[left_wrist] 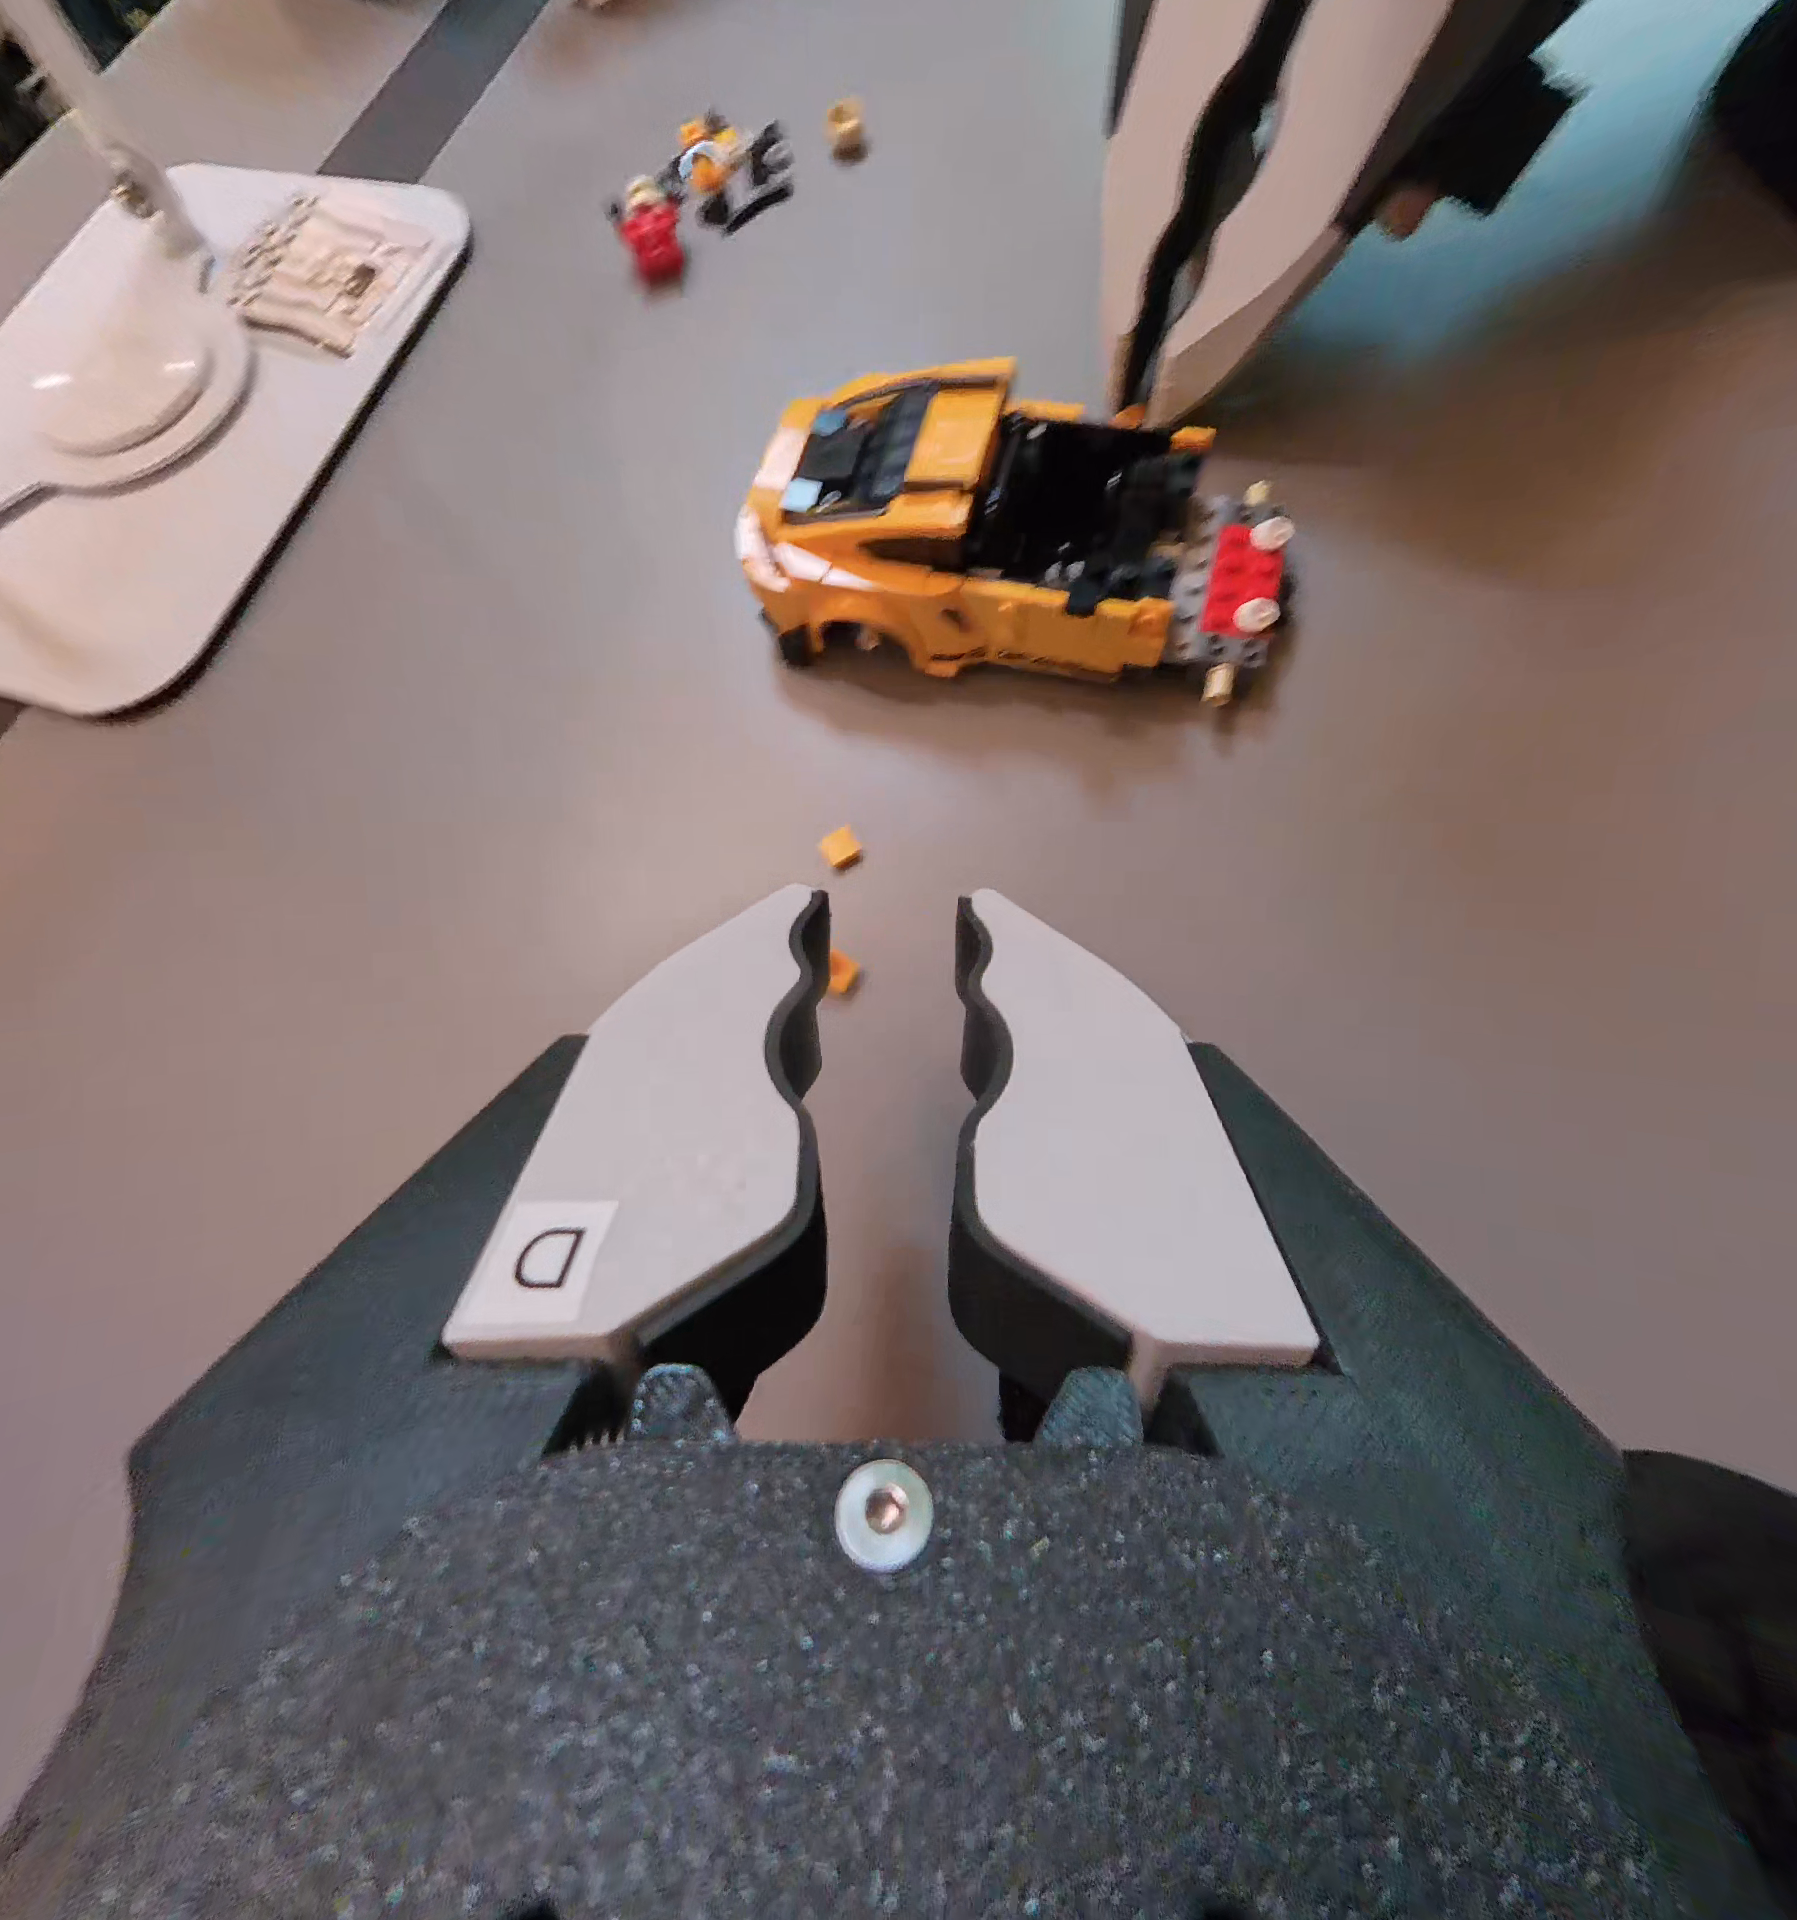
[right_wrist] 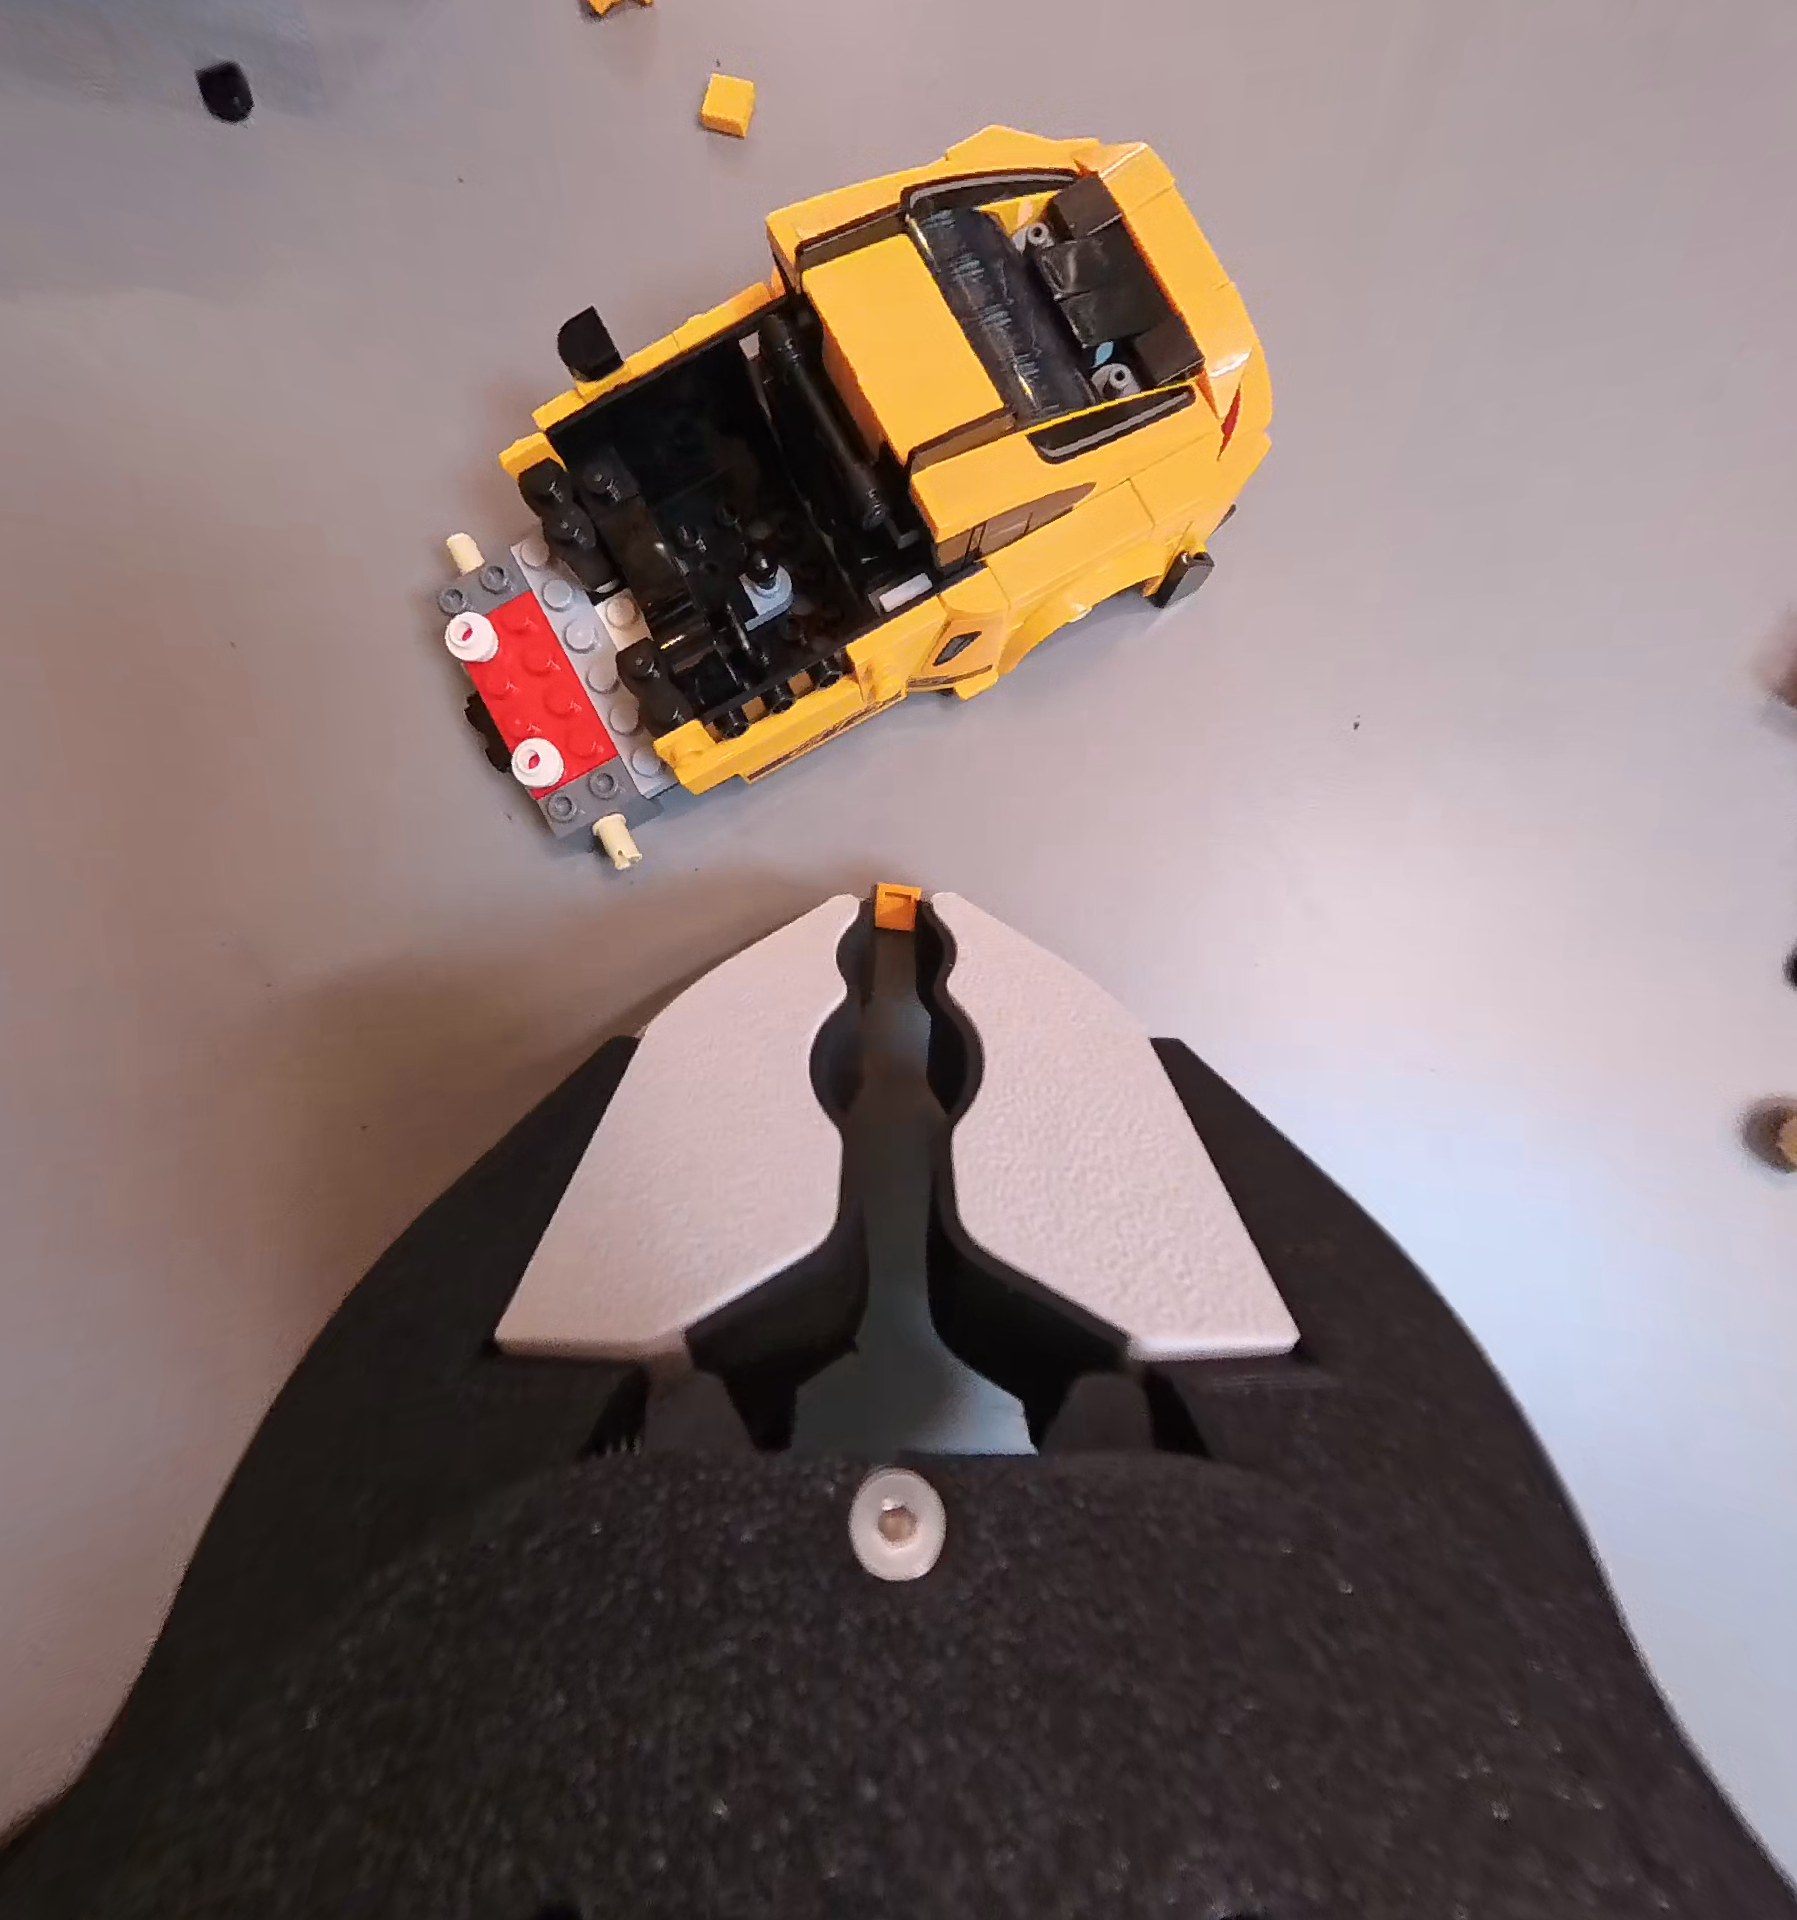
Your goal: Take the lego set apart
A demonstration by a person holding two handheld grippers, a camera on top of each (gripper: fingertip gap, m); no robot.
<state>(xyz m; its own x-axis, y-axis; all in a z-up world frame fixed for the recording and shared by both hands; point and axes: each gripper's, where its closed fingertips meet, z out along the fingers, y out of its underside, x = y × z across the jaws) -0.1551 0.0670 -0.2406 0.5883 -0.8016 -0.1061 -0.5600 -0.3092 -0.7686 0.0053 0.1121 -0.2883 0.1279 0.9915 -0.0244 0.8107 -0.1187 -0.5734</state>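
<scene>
Now the right tongs (right_wrist: 896, 902) pinch a tiny orange brick (right_wrist: 895, 902) at their tips.
Just past those tips sits the yellow lego car (right_wrist: 977, 447) on the grey table (right_wrist: 250, 935), its black inside showing. The left tongs (left_wrist: 892, 902) hang open and hold nothing, with two little orange pieces (left_wrist: 840, 847) near their tips.

A white sticker (left_wrist: 546, 1259) with a single printed letter sits on the rear of one grey finger of the left tool (left_wrist: 892, 914). Dark markings run along the yellow car's (left_wrist: 961, 540) side, too blurred to read. No writing shows in the right wrist view.
</scene>
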